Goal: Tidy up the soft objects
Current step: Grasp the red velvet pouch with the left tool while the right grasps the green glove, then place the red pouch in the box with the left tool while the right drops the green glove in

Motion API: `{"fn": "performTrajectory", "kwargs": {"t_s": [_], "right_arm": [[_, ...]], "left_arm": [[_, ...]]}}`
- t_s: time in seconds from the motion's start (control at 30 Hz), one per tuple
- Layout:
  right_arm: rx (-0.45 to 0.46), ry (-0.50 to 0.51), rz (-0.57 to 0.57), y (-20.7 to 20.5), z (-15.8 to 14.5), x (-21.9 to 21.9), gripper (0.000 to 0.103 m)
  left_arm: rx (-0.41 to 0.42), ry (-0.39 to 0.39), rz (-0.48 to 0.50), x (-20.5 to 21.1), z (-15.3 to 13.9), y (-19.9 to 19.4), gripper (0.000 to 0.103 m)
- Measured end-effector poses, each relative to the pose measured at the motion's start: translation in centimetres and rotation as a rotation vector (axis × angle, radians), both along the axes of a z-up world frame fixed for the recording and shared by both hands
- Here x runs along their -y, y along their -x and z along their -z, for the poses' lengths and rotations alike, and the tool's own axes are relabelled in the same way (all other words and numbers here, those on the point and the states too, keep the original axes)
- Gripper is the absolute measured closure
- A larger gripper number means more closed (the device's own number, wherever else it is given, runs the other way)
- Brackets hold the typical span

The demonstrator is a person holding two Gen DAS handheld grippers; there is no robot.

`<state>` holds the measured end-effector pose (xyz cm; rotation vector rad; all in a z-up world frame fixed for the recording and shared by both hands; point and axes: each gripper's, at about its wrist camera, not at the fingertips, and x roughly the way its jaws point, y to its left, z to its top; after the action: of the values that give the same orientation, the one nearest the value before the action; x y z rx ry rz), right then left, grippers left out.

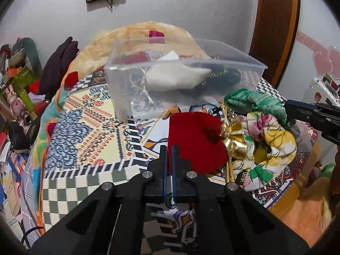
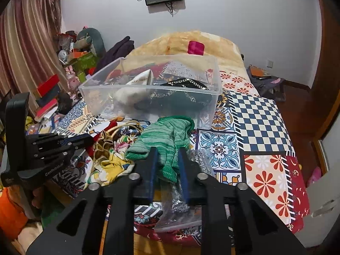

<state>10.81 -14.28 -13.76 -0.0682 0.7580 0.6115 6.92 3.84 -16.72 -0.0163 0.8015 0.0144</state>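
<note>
A clear plastic bin (image 1: 127, 97) (image 2: 99, 104) sits on the patterned bed and holds a white pouch (image 1: 176, 77) and a dark bag with a chain (image 2: 187, 85). My left gripper (image 1: 169, 148) is shut on the near edge of a red velvet pouch (image 1: 195, 140) with gold bells (image 1: 232, 136). My right gripper (image 2: 167, 150) is shut on a green knit glove (image 2: 167, 136), which also shows in the left wrist view (image 1: 255, 101). A floral cloth (image 1: 269, 144) (image 2: 112, 161) lies between them.
A clear plastic bag (image 2: 180, 201) with silvery stuff lies under the right gripper. A cluttered shelf with toys and boxes (image 2: 70, 63) stands left of the bed. A yellow blanket (image 2: 180, 42) is piled at the far end. A wooden door (image 1: 276, 21) is at right.
</note>
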Motion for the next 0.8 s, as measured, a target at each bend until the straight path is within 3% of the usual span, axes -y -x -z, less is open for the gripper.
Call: {"fn": "performTrajectory", "kwargs": {"t_s": [0.07, 0.53, 0.57, 0.63, 0.67, 0.7, 0.8], "right_arm": [[0.0, -0.018, -0.003, 0.0, -0.3, 0.2, 0.098], [0.076, -0.044, 0.029, 0.6, -2.5, 0.8, 0.098], [0.06, -0.038, 0.031, 0.3, -2.4, 0.6, 0.092], [0.026, -0.04, 0.026, -0.2, -1.9, 0.3, 0.065], [0.022, -0.045, 0.034, -0.3, -1.7, 0.3, 0.043], [0.025, -0.047, 0.041, -0.4, -1.6, 0.2, 0.033], [-0.013, -0.016, 0.032, -1.6, -0.8, -0.6, 0.033]], "left_arm": [[0.024, 0.009, -0.003, -0.1, -0.9, 0.6, 0.101], [0.194, 0.044, -0.017, -1.2, -7.1, 3.5, 0.101], [0.198, 0.049, -0.015, -1.2, -7.1, 3.4, 0.101], [0.206, 0.058, -0.009, -1.2, -7.5, 3.8, 0.101], [0.209, 0.06, -0.006, -1.2, -7.6, 3.8, 0.101], [0.211, 0.06, -0.005, -1.1, -7.7, 3.8, 0.101], [0.215, 0.066, 0.0, -1.1, -7.9, 3.7, 0.101]]}}
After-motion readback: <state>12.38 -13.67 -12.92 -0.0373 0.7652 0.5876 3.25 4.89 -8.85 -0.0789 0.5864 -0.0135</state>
